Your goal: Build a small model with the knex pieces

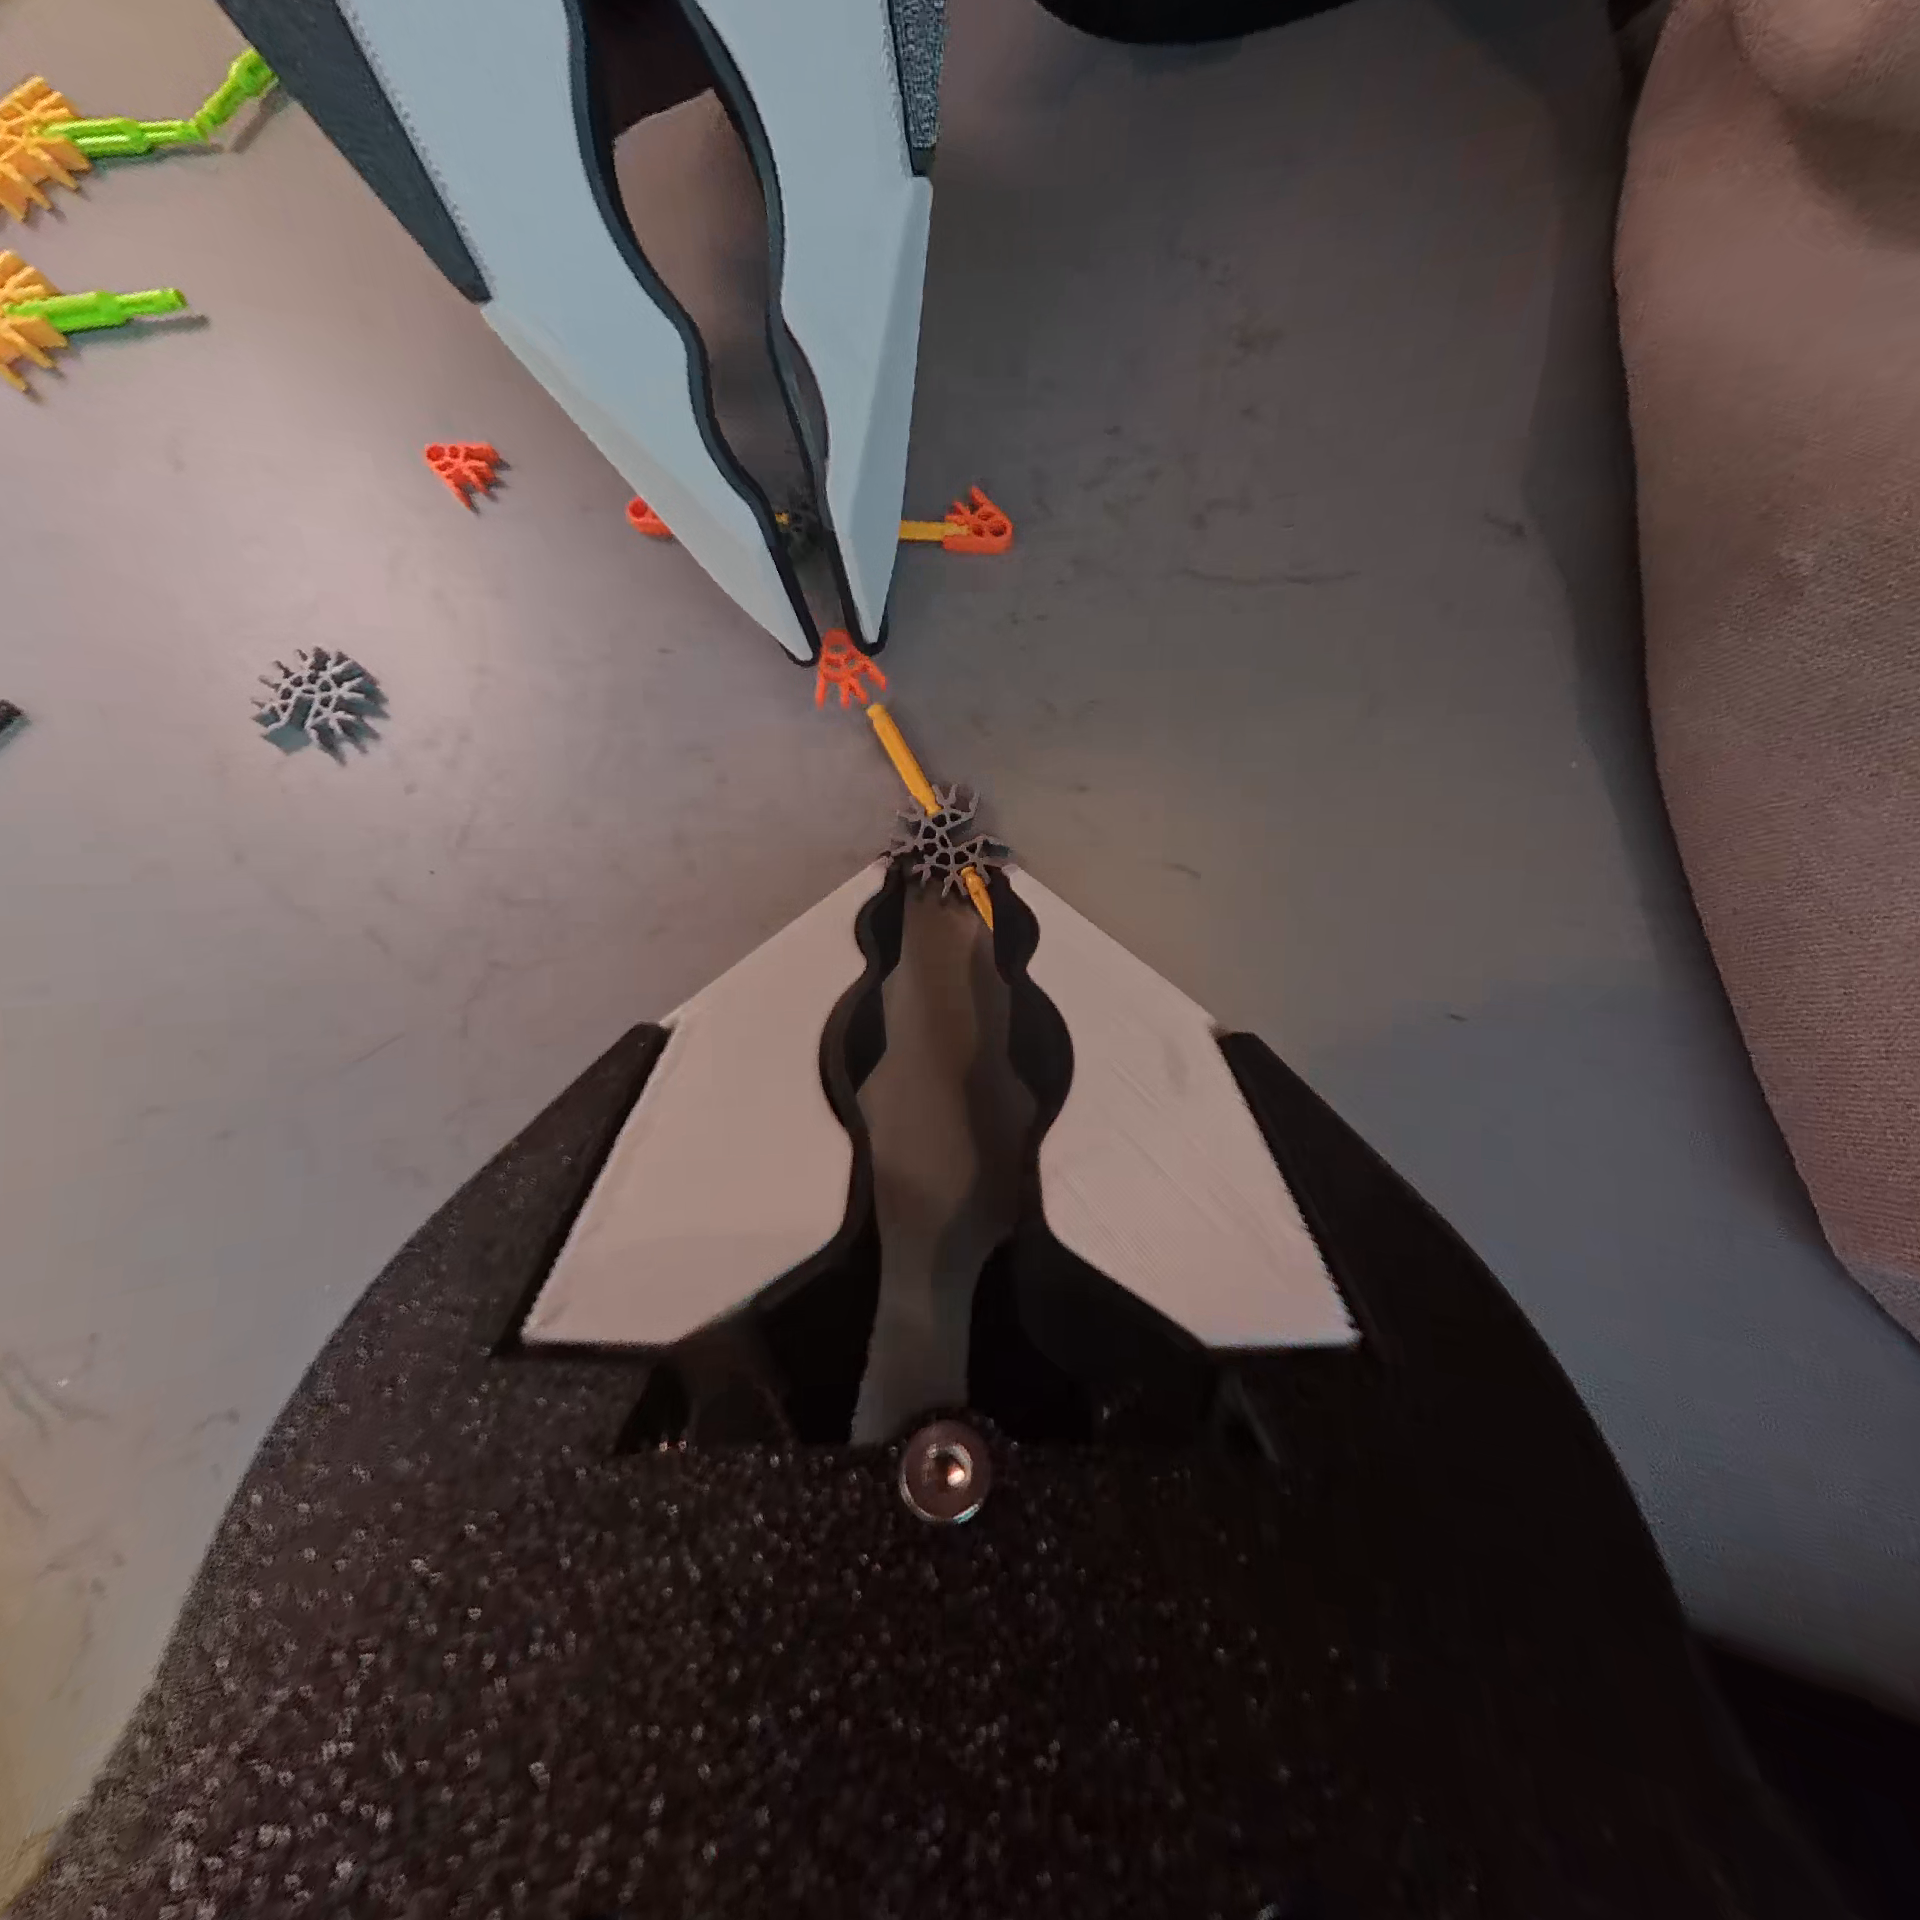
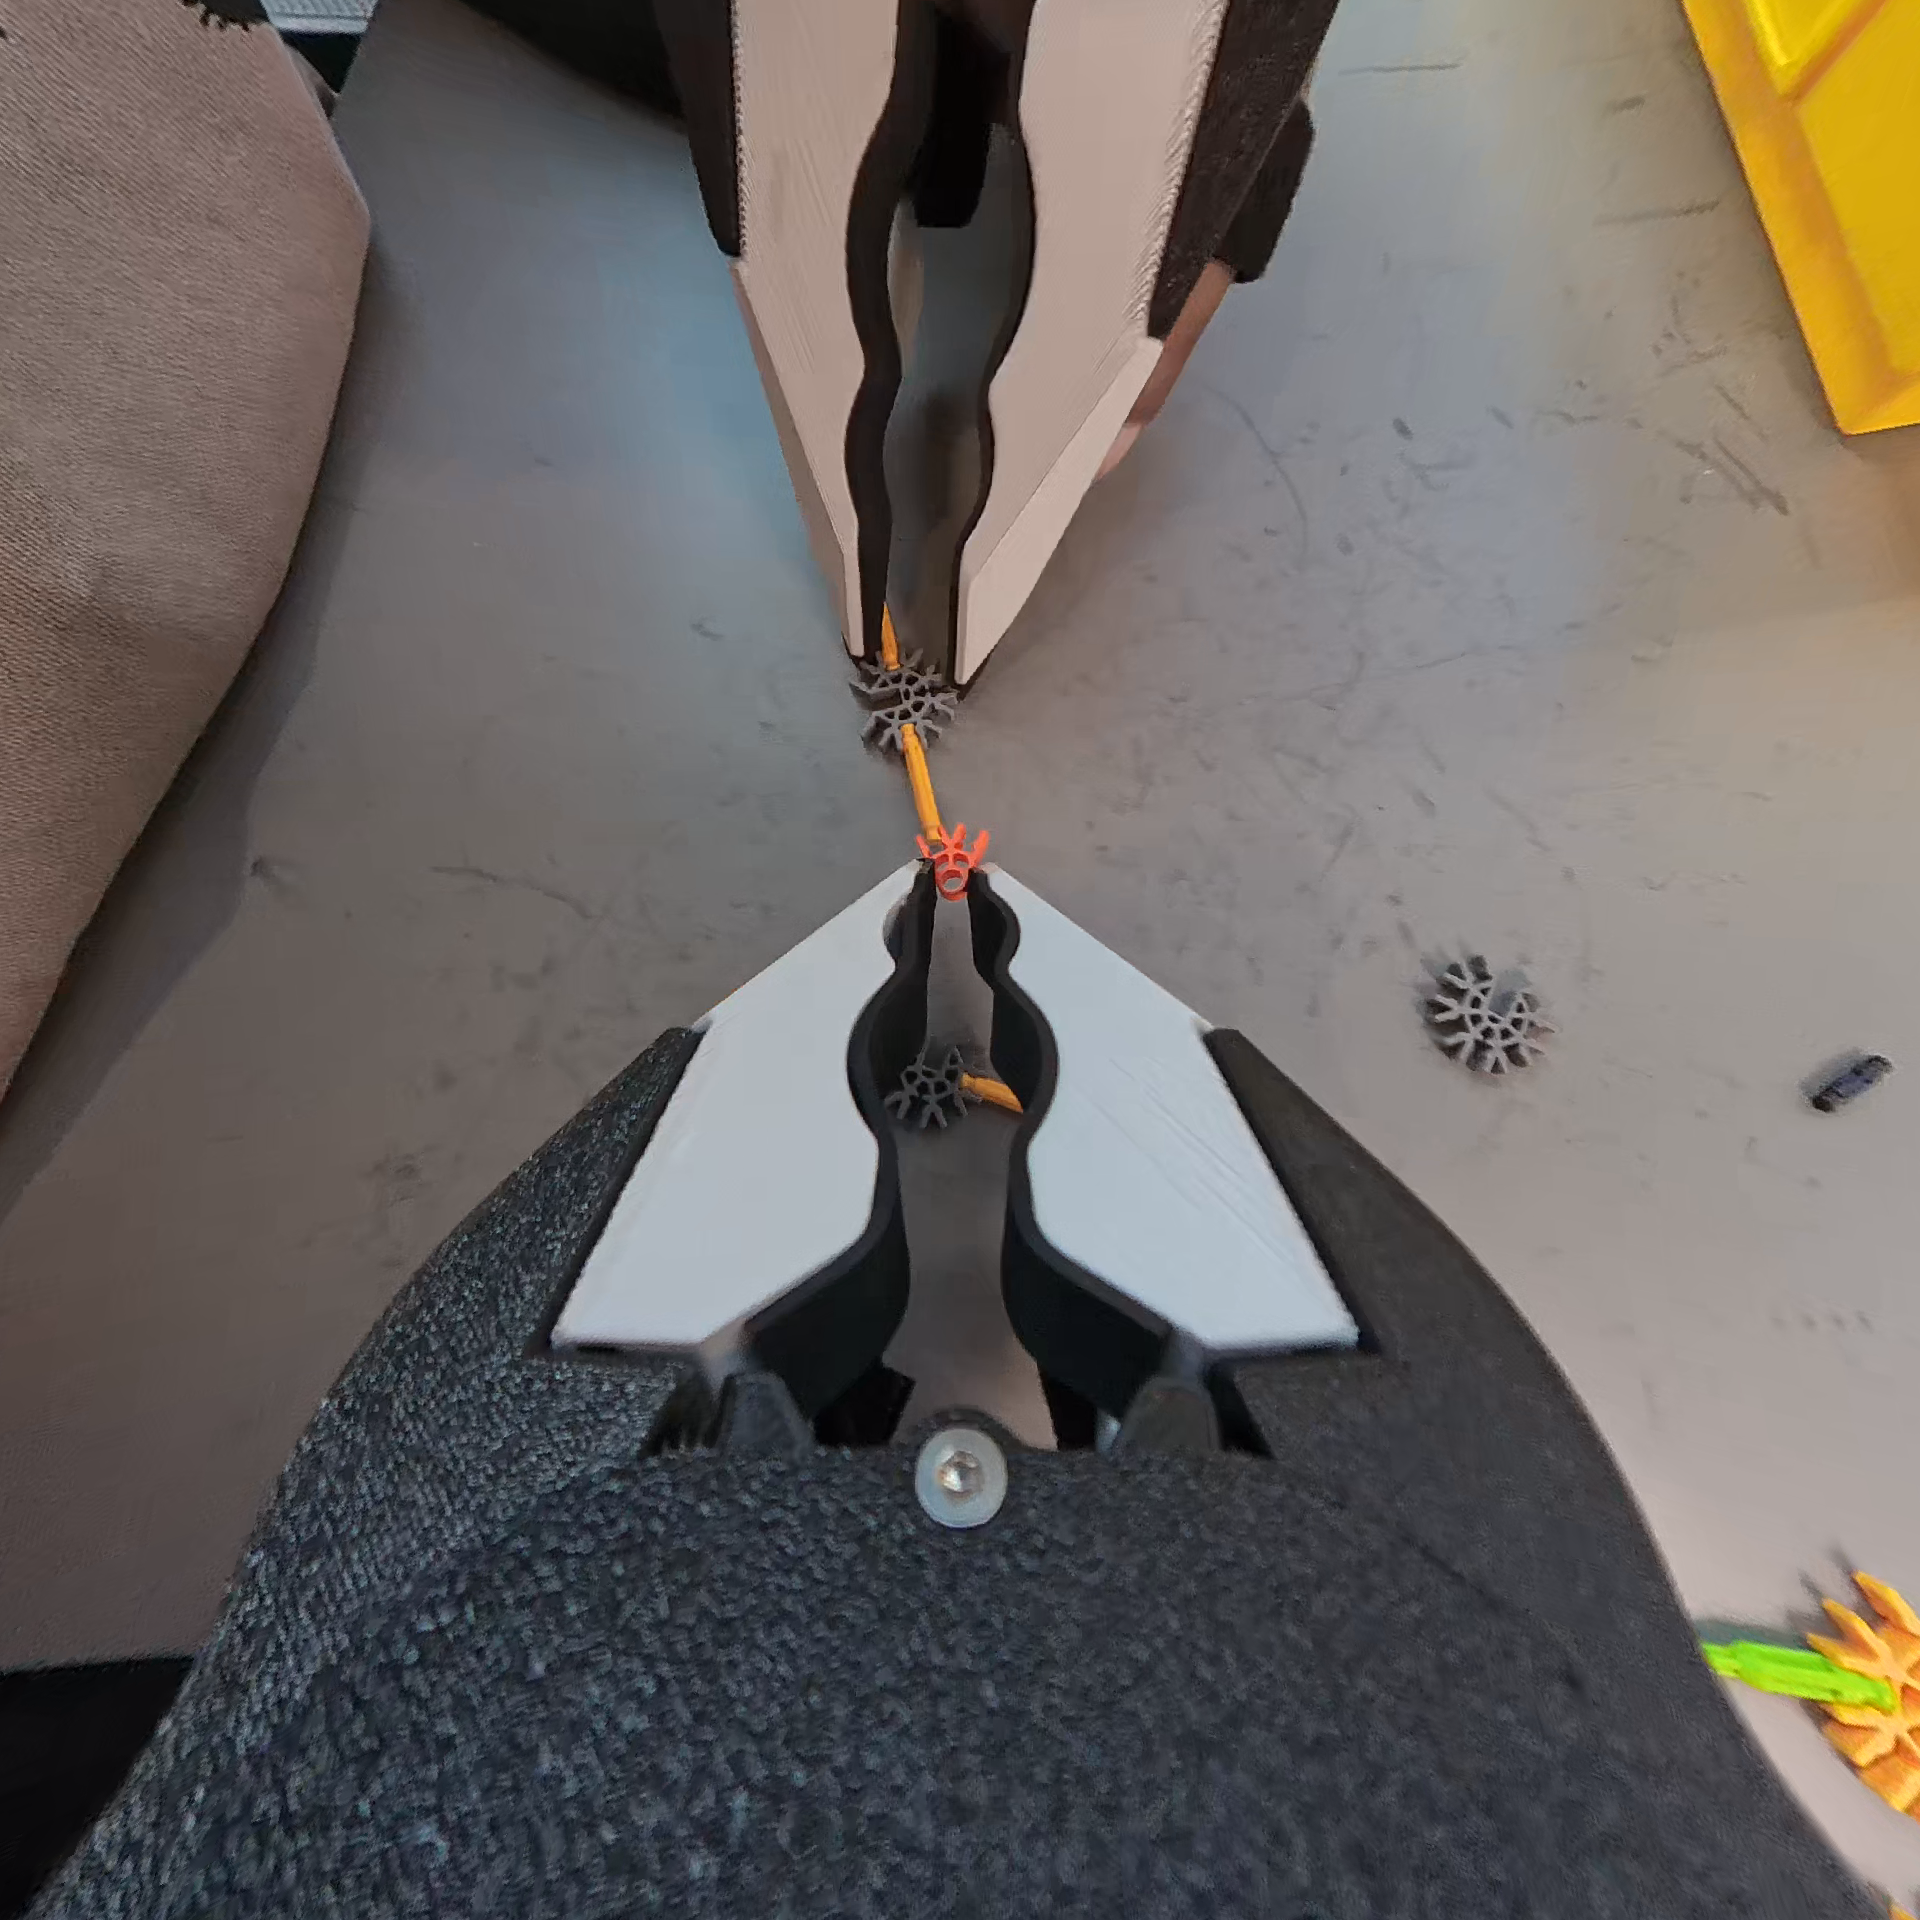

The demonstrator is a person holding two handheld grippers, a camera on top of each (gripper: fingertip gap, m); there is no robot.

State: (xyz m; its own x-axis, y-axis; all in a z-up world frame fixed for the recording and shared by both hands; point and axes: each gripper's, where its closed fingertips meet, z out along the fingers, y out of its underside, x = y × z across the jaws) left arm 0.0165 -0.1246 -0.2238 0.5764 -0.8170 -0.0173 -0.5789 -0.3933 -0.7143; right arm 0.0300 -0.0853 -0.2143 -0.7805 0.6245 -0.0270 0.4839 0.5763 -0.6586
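Note:
My left gripper is shut on a grey snowflake connector, held above the grey table. A yellow rod sticks out of the connector toward my right gripper. A second short yellow rod points back between my fingers. In the right wrist view, my right gripper is shut on a small orange connector. The yellow rod's free end sits right at that connector. The grey connector is in the left gripper opposite.
Loose orange connectors and one on a yellow rod lie on the table. So do a grey connector, another with a rod, and orange-yellow connectors with green rods. A yellow bin stands nearby, and a brown cushion.

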